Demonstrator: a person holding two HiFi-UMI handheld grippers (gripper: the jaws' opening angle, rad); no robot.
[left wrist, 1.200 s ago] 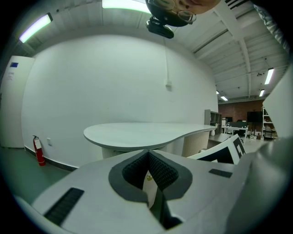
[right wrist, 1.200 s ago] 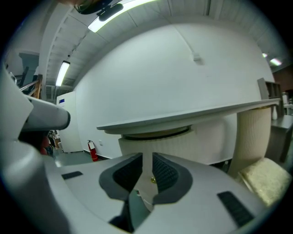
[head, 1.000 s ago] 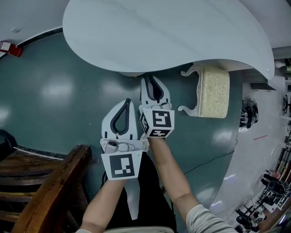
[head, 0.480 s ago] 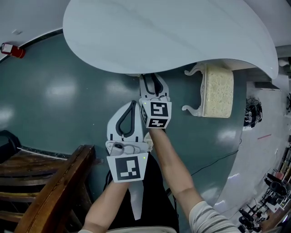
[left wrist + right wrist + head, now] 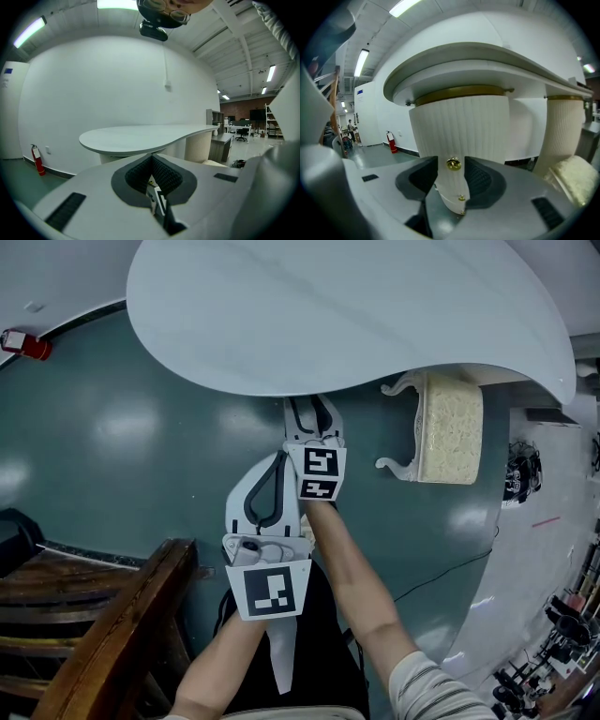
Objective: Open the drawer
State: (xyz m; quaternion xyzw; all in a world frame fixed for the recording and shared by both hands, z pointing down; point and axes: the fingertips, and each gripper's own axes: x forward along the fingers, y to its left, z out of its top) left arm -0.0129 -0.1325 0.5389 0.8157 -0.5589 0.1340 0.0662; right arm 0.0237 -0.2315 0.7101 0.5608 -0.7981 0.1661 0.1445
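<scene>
Your right hand-held gripper, jaws just opened and spread either side of the brass knob without touching, wants centring, a square close, then a straight pull on the drawer; your left hand-held gripper is pressed together, empty.

White left claw and right claw, black-padded, carry black-and-white marker cubes; grey-striped sleeve.

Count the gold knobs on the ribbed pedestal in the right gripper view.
3. Top knob between the jaws; middle knob below it; bottom knob lowest. Others may be hidden.
</scene>
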